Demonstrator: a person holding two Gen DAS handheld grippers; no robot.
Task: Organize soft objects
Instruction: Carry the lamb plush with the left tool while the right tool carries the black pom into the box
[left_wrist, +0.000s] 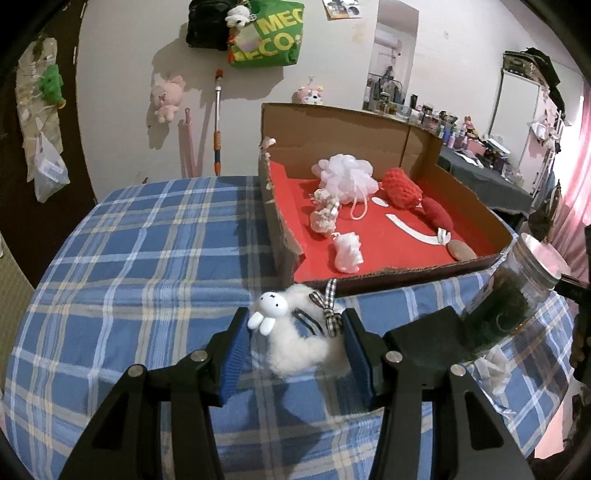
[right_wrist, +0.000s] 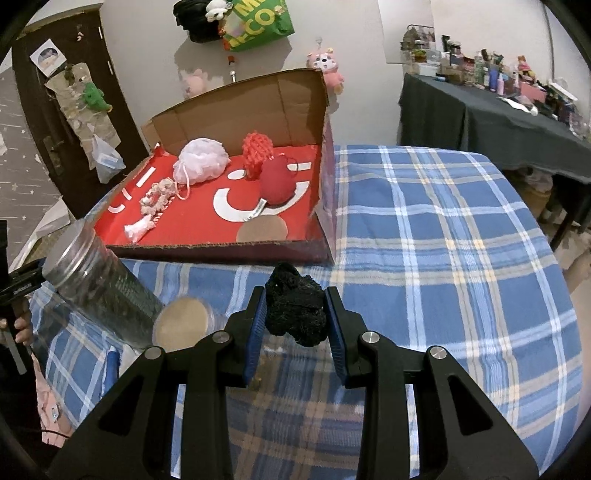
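My left gripper (left_wrist: 295, 332) is shut on a white fluffy rabbit charm (left_wrist: 295, 343) with a checked ribbon, held above the blue plaid cloth just short of the cardboard box (left_wrist: 332, 136). My right gripper (right_wrist: 295, 314) is shut on a black knitted bundle (right_wrist: 297, 308), also lifted in front of the box (right_wrist: 229, 107). On the box's red floor lie a white mesh pouf (right_wrist: 201, 160), a red crochet piece (right_wrist: 257, 149), a dark red pad (right_wrist: 277, 181), a pink-white scrunchie string (right_wrist: 157, 197) and a small white puff (left_wrist: 347, 253).
A clear jar with a metal lid (right_wrist: 96, 284) lies on its side on the plaid cloth (right_wrist: 443, 240), with a round tan puff in a clear case (right_wrist: 181, 325) beside it. A dark-clothed table with bottles (right_wrist: 491, 110) stands at the right. Bags and plush toys hang on the wall.
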